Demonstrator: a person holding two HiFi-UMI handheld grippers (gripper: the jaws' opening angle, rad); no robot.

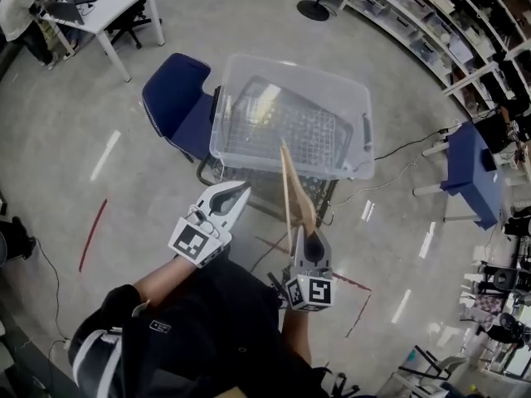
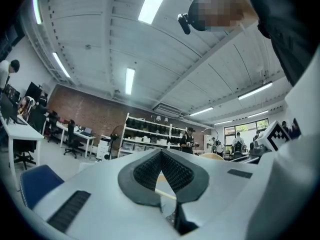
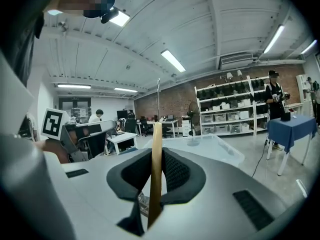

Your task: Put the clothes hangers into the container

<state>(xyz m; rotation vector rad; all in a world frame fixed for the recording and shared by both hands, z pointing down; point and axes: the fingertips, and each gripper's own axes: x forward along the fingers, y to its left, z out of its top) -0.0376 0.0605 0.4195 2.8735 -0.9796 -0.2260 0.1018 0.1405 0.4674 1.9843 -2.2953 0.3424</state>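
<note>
A wooden clothes hanger (image 1: 292, 191) stands edge-on between the pads of my right gripper (image 1: 308, 239), which is shut on it. In the right gripper view the hanger (image 3: 155, 174) rises out of the right gripper (image 3: 156, 155), and its thin metal hook (image 3: 158, 99) points up. The clear plastic container (image 1: 226, 131) stands just ahead on a wire cart, with a wire grid showing through its bottom. The hanger's top reaches over the container's near wall. My left gripper (image 1: 239, 191) hovers to the left of the hanger, near the container's front corner. Its pads (image 2: 150, 169) meet with nothing between them.
A blue chair (image 1: 177, 98) stands against the container's left side. A blue-draped table (image 1: 469, 166) is to the right, with shelving (image 1: 431, 23) along the far right wall. A white desk (image 1: 108, 7) with a person is at the far left. A cable (image 1: 406, 148) runs across the floor.
</note>
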